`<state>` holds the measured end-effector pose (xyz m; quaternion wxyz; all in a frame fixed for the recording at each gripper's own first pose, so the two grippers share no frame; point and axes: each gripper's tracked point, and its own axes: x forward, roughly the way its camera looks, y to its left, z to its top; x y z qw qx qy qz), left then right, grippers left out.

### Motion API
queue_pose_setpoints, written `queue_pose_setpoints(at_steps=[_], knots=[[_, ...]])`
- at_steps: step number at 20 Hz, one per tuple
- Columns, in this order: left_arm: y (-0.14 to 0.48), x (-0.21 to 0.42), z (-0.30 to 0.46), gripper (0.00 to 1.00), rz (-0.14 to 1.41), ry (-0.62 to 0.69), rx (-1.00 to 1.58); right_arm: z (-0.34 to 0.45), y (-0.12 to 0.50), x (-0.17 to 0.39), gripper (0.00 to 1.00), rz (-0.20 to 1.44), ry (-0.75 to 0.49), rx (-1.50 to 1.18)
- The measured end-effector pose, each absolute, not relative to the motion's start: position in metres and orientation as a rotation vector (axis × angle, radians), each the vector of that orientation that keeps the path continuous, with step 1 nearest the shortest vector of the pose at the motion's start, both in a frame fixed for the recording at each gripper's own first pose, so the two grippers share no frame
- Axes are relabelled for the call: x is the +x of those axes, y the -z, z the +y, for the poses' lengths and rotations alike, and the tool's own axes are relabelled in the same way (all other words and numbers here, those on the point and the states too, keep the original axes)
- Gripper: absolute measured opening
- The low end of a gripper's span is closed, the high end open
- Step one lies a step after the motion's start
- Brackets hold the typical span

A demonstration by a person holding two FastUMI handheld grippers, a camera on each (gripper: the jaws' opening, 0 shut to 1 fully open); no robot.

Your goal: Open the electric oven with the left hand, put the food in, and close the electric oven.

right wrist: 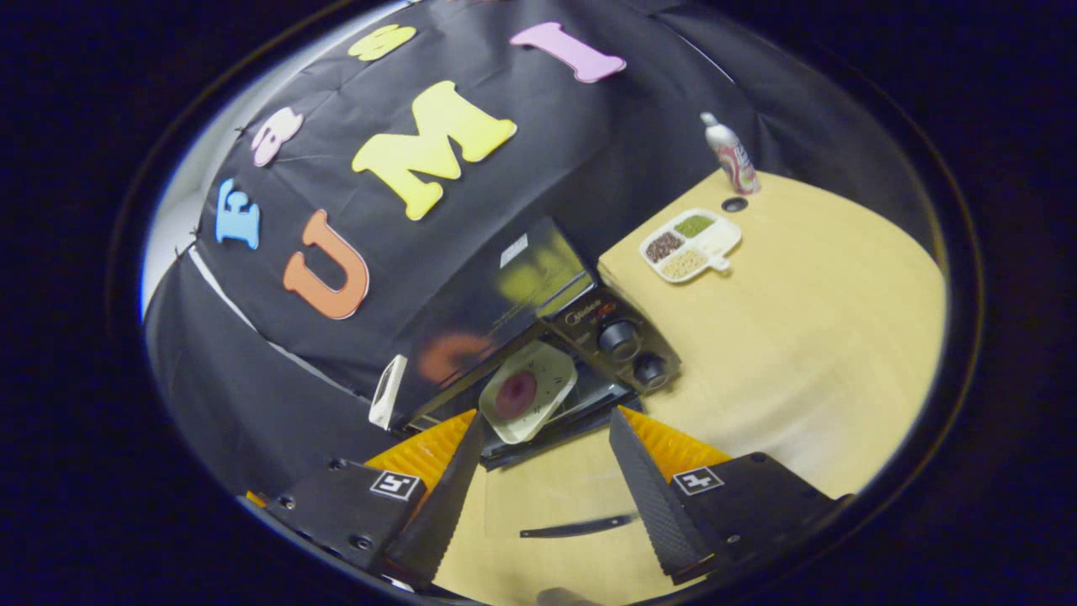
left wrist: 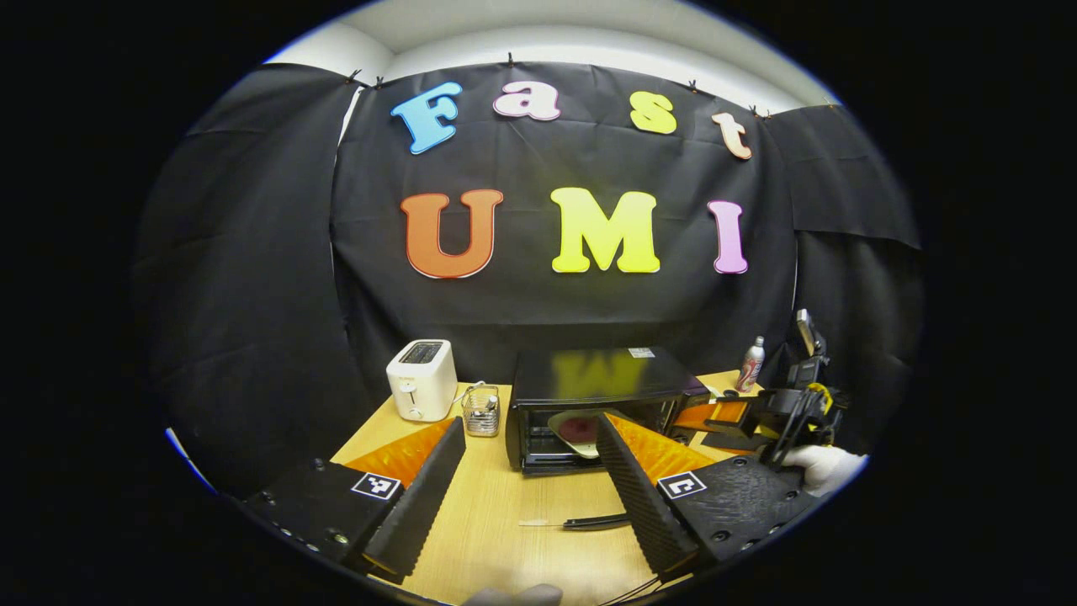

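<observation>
The black electric oven stands at the middle of the wooden table with its glass door folded down flat; the door handle lies toward me. Inside, on the rack, sits a pale square plate with a dark red piece of food. My left gripper hangs open in front of the door, nothing between its fingers. In the right gripper view the plate lies in the oven's mouth, and my right gripper is open just short of it, above the door handle. The right gripper also appears beside the oven.
A white toaster and a small wire basket stand left of the oven. A bottle and a sectioned dish of grains sit at the far right. The oven's knobs face the right gripper. A gloved hand holds it.
</observation>
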<state>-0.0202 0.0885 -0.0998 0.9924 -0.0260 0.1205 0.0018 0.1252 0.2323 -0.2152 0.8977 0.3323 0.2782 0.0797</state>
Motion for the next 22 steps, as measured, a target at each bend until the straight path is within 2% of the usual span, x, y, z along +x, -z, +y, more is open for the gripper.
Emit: queue_pose_setpoints(at_steps=[2, 6, 7, 11, 13, 17, 22], knots=[[0.099, -0.024, 0.081, 0.95, 0.229, 0.002, -0.056, 0.211, 0.206, 0.113, 0.88, 0.551, -0.151, 0.619], [0.107, -0.031, 0.064, 0.95, 0.232, 0.016, -0.053, 0.160, 0.187, 0.091, 0.98, 0.479, -0.101, 0.458], [0.110, -0.031, 0.060, 0.95, 0.231, 0.021, -0.047, 0.149, 0.184, 0.086, 0.94, 0.467, -0.086, 0.411], [0.130, -0.034, 0.042, 0.95, 0.247, 0.038, -0.023, 0.104, 0.166, 0.066, 0.98, 0.401, -0.046, 0.217], [0.150, -0.037, 0.033, 0.95, 0.285, 0.041, -0.028, 0.086, 0.156, 0.055, 0.95, 0.366, -0.031, 0.124], [0.189, -0.040, 0.019, 0.95, 0.355, 0.040, -0.037, 0.068, 0.143, 0.033, 0.98, 0.344, -0.038, 0.059], [0.252, -0.045, 0.000, 0.95, 0.478, 0.052, -0.060, 0.053, 0.138, 0.015, 0.95, 0.314, -0.057, 0.000]])
